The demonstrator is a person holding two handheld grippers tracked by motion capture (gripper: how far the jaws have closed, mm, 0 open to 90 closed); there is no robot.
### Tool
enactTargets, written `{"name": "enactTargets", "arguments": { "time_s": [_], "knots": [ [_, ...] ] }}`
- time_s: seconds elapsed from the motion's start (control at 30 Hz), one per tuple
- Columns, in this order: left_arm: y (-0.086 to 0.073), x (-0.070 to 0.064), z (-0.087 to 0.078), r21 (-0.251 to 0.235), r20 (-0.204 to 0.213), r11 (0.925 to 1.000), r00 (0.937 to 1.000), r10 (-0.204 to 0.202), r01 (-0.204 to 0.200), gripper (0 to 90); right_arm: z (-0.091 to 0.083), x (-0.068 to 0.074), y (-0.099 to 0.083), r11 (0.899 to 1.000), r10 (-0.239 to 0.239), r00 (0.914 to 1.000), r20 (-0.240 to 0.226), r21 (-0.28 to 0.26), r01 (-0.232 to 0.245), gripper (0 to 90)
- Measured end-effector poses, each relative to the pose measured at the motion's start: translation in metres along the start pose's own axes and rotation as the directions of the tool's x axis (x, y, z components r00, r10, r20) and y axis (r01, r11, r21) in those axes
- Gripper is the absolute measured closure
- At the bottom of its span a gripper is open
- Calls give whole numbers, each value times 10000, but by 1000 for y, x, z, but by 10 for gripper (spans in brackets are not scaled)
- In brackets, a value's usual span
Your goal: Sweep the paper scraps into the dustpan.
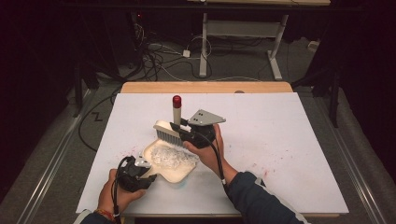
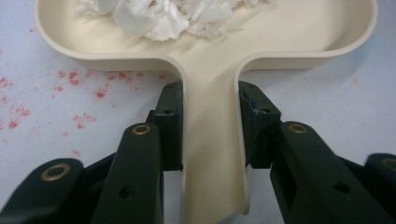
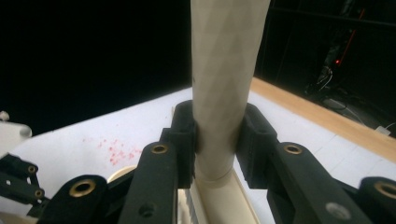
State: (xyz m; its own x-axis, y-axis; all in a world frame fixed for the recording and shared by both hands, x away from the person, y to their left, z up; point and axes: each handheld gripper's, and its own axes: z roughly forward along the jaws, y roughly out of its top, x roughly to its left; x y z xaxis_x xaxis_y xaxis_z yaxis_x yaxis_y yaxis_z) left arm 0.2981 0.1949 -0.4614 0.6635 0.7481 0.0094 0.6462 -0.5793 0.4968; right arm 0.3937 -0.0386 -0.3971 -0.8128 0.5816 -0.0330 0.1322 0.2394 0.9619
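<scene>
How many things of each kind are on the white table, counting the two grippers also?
Grippers: 2, the left gripper and the right gripper
Dustpan: 1
Brush: 1
Pile of crumpled white paper: 1
Total: 5

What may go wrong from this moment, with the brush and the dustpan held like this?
1. The crumpled paper sits heaped near the dustpan open edge; tilting may spill it onto the table.
2. The left gripper clamps just the narrow dustpan handle, so the pan might twist.
3. The right gripper holds the brush by its round handle, which might rotate while sweeping.
</scene>
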Motion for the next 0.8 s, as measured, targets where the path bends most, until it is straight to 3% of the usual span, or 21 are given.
{"name": "enactTargets", "arguments": {
  "time_s": [0.33, 0.47, 0.63, 0.8],
  "knots": [
    [-5, 0, 0, 108, -7, 9999, 10000, -65, 65, 635, -45, -21, 2, 9999, 134, 9989, 453, 27, -135, 716],
    [-6, -1, 2, 125, -38, 9999, 9999, -95, 95, 635, -69, -26, -8, 9987, -14, 9979, 649, 513, -20, 716],
    [-6, -2, 2, 100, -89, 9999, 9999, -120, 121, 635, -87, -26, -25, 9955, -174, 9954, 940, 948, 84, 716],
    [-6, -3, 2, 115, -147, 9998, 9998, -149, 150, 635, -88, -21, -38, 9892, -193, 9958, 891, 1463, 61, 716]
  ]
}}
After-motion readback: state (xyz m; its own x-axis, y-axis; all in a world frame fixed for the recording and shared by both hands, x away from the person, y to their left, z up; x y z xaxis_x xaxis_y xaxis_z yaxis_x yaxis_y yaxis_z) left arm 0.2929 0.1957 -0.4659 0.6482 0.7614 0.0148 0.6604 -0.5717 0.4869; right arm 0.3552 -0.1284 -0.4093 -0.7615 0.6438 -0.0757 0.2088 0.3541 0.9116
